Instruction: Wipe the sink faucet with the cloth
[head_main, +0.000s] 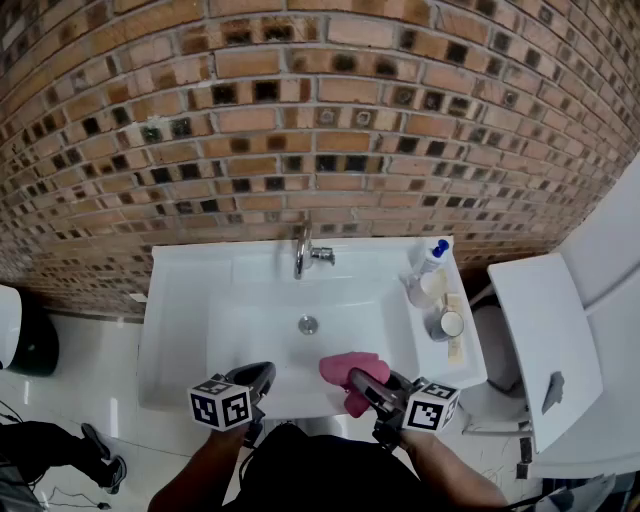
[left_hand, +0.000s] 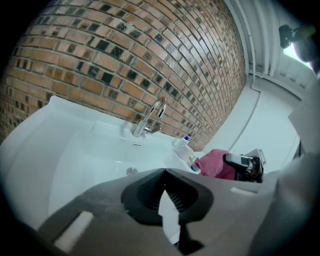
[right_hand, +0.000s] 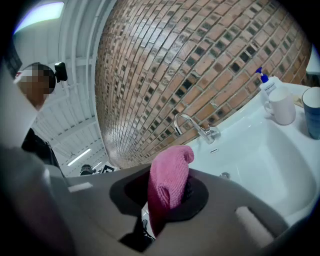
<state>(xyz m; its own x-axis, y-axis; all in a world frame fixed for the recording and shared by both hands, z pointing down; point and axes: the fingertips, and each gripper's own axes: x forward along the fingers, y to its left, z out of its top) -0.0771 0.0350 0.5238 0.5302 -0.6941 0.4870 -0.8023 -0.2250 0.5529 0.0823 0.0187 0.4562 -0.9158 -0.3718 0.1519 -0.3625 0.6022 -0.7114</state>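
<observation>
The chrome faucet (head_main: 303, 250) stands at the back of the white sink (head_main: 180, 310), against the brick wall; it also shows as the faucet (left_hand: 150, 116) and the faucet (right_hand: 196, 126). A pink cloth (head_main: 348, 375) hangs over the sink's front edge, pinched in my right gripper (head_main: 368, 385). In the right gripper view the cloth (right_hand: 169, 180) fills the jaws of the right gripper (right_hand: 167, 192). My left gripper (head_main: 258, 378) hovers over the front edge to the left, shut and empty, seen as the left gripper (left_hand: 164, 192). The cloth (left_hand: 215, 164) appears at its right.
On the sink's right ledge stand a soap bottle with a blue pump (head_main: 432, 257), a white mug (head_main: 420, 290) and a blue cup (head_main: 446, 324). A drain (head_main: 308, 324) sits mid-basin. A white slab (head_main: 540, 340) is to the right, a dark bin (head_main: 30, 340) at left.
</observation>
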